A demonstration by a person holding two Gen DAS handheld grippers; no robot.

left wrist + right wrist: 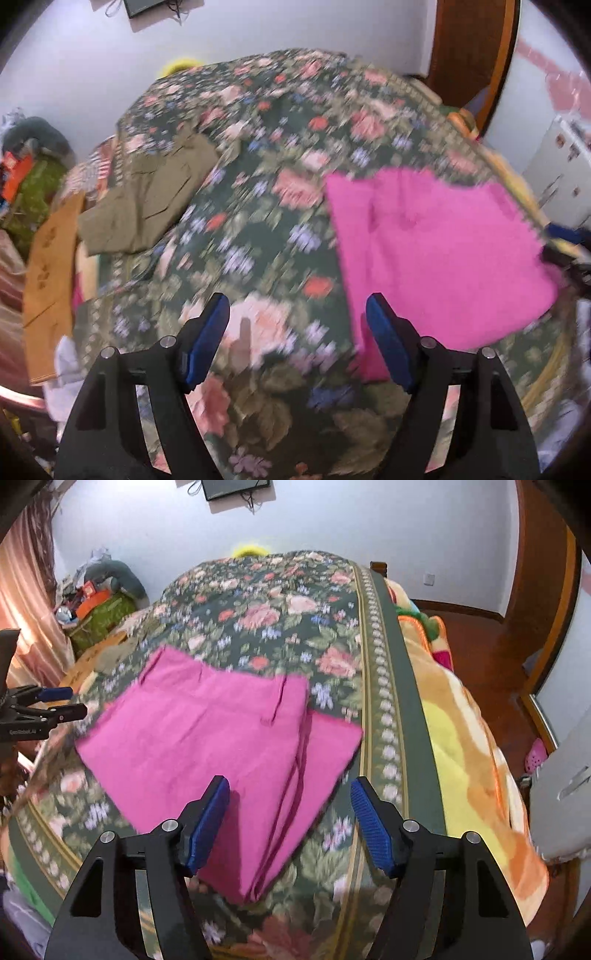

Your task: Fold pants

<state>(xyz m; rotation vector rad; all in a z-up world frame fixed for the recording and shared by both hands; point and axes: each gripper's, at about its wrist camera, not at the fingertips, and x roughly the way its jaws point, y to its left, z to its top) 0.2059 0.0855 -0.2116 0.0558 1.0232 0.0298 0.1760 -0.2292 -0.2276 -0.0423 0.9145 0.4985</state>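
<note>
Pink pants (207,738) lie folded flat on the floral bedspread (280,627), with one layer sticking out on the right side. My right gripper (290,782) hovers open above their near corner, and its pads press on nothing. In the left wrist view the pink pants (436,251) lie to the right of my left gripper (297,301), which stands open over bare bedspread (258,206). Its right finger (388,332) overlaps the pants' near left edge in the picture. Each gripper shows in the other's view: the left gripper (75,701) at the pants' left corner, the right gripper (548,242) at their right edge.
Folded olive pants (147,199) lie at the far left of the bed beside a brown paper sheet (51,266). An orange and yellow blanket (469,746) hangs down the bed's right side. A clutter pile (99,602) sits by the wall and a wooden door (472,55) stands behind.
</note>
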